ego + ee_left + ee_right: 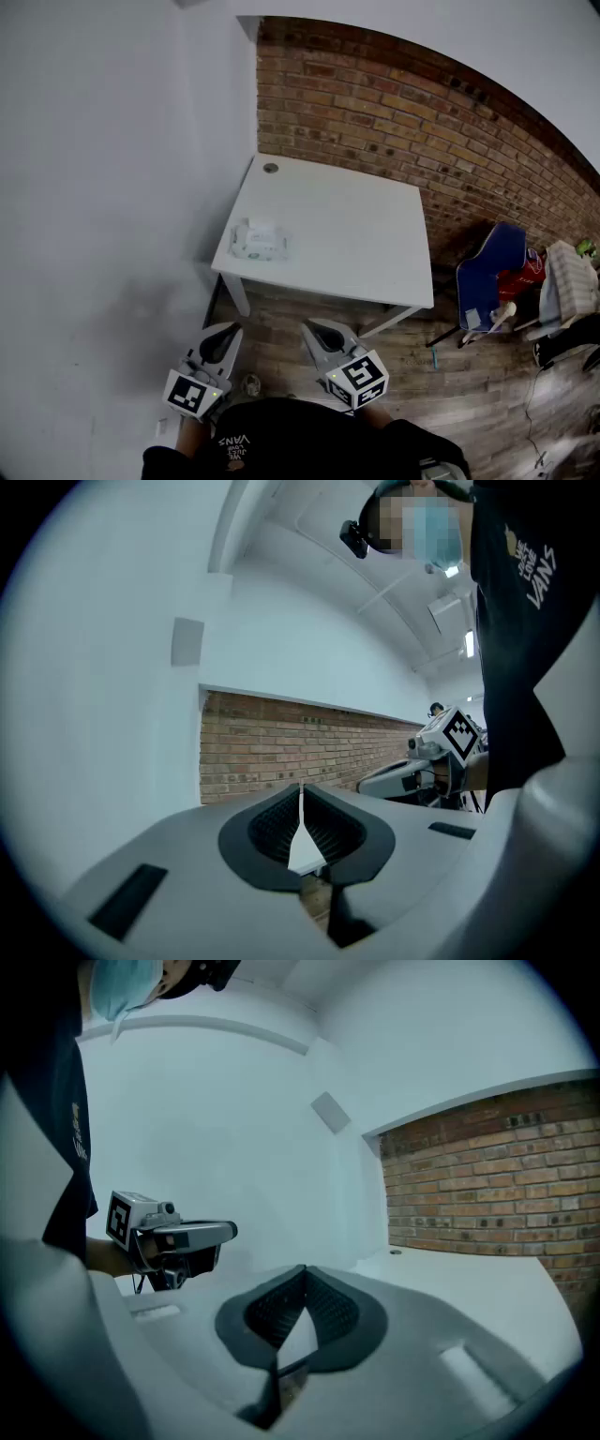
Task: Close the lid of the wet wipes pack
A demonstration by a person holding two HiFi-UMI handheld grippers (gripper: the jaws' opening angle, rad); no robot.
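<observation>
The wet wipes pack [259, 241] is a small white packet lying near the front left corner of the white table [356, 234]. It is too small in the head view to tell how its lid stands. My left gripper [221, 331] and right gripper [317, 329] hang side by side below the table's front edge, close to my body and well short of the pack. Both are shut with nothing between the jaws. The left gripper [301, 810] points at the brick wall, and the right gripper [305, 1290] points toward the table top. Neither gripper view shows the pack.
A brick wall [394, 103] stands behind the table and a white wall [112, 187] runs along its left. A round cable hole [270, 169] sits at the table's back left. A blue chair [492, 272] and clutter stand on the wooden floor to the right.
</observation>
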